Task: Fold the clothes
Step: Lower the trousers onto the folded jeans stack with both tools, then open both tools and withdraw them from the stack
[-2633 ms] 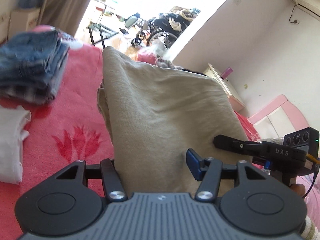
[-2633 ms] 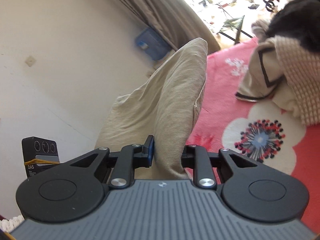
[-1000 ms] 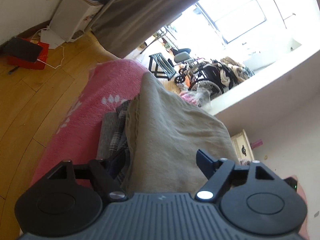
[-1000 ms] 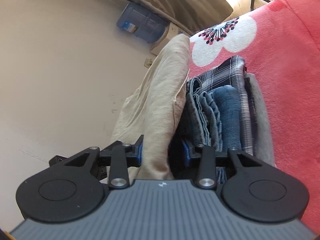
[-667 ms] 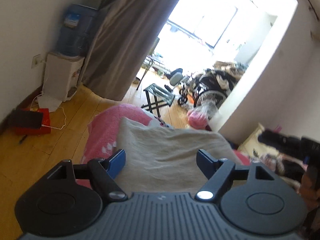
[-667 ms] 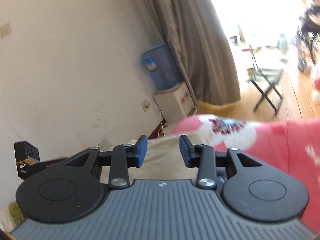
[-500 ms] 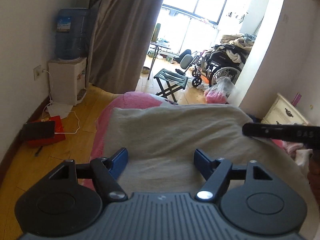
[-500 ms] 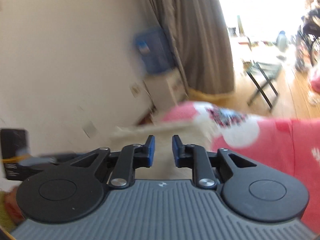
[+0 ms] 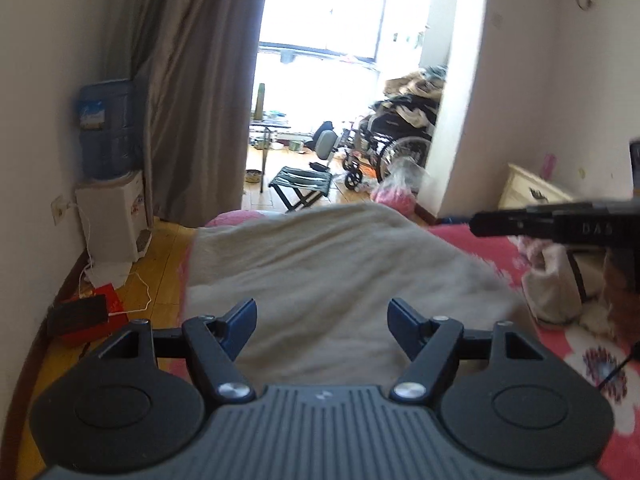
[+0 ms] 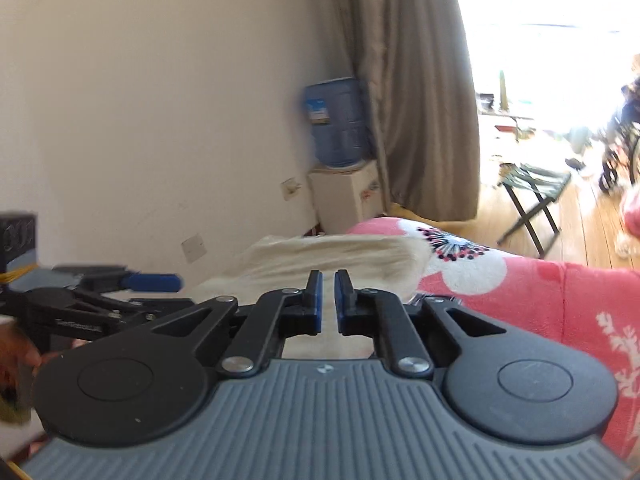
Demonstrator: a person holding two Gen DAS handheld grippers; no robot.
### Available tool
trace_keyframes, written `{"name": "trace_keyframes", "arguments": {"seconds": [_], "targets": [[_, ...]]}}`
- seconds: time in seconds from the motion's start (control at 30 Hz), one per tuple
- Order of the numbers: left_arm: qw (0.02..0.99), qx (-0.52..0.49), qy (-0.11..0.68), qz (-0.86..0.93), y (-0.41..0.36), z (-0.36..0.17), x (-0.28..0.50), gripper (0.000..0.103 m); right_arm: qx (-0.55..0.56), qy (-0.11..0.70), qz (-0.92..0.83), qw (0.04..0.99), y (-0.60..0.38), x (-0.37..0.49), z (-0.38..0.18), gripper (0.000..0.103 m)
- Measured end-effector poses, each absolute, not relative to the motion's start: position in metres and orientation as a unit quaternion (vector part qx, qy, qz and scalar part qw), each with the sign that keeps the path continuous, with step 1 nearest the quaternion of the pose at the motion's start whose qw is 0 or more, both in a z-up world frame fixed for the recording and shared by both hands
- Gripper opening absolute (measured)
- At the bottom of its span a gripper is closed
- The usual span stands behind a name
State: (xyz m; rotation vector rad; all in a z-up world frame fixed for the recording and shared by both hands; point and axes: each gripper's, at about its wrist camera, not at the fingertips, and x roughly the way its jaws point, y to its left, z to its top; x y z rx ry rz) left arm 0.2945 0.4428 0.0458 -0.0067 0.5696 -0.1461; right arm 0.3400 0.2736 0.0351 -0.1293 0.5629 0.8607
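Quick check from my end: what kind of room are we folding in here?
Most likely a bedroom in a lived-in home. The beige garment lies on a bed with a pink floral blanket; a water dispenser stands by the wall beside a grey curtain, and a wheelchair sits in the sunlit area beyond.

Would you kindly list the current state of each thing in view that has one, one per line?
Left tongs: open wide, empty, above the beige garment.
Right tongs: nearly shut, a slim gap between the pads, gripping nothing.
Beige garment: folded, lying flat on the pink floral blanket.
Curtain: drawn aside.
Folding stool: unfolded, standing on the floor.
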Motion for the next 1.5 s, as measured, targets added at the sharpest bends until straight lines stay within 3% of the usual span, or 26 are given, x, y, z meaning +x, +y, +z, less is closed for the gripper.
{"name": "trace_keyframes", "arguments": {"seconds": [0.1, 0.2, 0.43, 0.57, 0.77, 0.83, 0.97, 1.13, 1.33, 1.5], "targets": [[0.952, 0.014, 0.296, -0.076, 0.426, 0.030, 0.294, 0.073, -0.093, 0.252, 0.430, 0.862, 0.271, 0.311, 0.045, 0.006], [0.949, -0.003, 0.306, -0.075, 0.426, 0.023, 0.303, 0.074, -0.150, 0.255, 0.401, 0.867, 0.284, 0.304, 0.018, 0.005], [0.956, -0.018, 0.292, -0.032, 0.427, 0.054, 0.274, 0.073, -0.137, 0.268, 0.359, 0.883, 0.282, 0.292, 0.034, 0.006], [0.960, -0.038, 0.276, -0.005, 0.421, 0.082, 0.225, 0.082, -0.108, 0.261, 0.351, 0.893, 0.249, 0.253, 0.060, 0.008], [0.955, -0.074, 0.287, 0.020, 0.385, 0.108, 0.137, 0.094, -0.069, 0.300, 0.305, 0.901, 0.198, 0.183, 0.074, 0.036], [0.952, -0.097, 0.288, 0.037, 0.376, 0.113, 0.108, 0.097, -0.052, 0.311, 0.290, 0.904, 0.181, 0.161, 0.078, 0.051], [0.941, -0.143, 0.300, 0.071, 0.371, 0.118, 0.069, 0.101, -0.031, 0.306, 0.259, 0.915, 0.161, 0.129, 0.081, 0.061], [0.936, -0.136, 0.308, 0.103, 0.364, 0.132, 0.050, 0.102, -0.017, 0.300, 0.235, 0.924, 0.159, 0.106, 0.087, 0.084], [0.941, -0.133, 0.289, 0.114, 0.362, 0.154, 0.036, 0.103, 0.008, 0.313, 0.209, 0.927, 0.171, 0.094, 0.089, 0.088], [0.929, -0.110, 0.330, 0.129, 0.352, 0.146, 0.026, 0.103, 0.013, 0.321, 0.188, 0.928, 0.176, 0.075, 0.082, 0.094]]}}
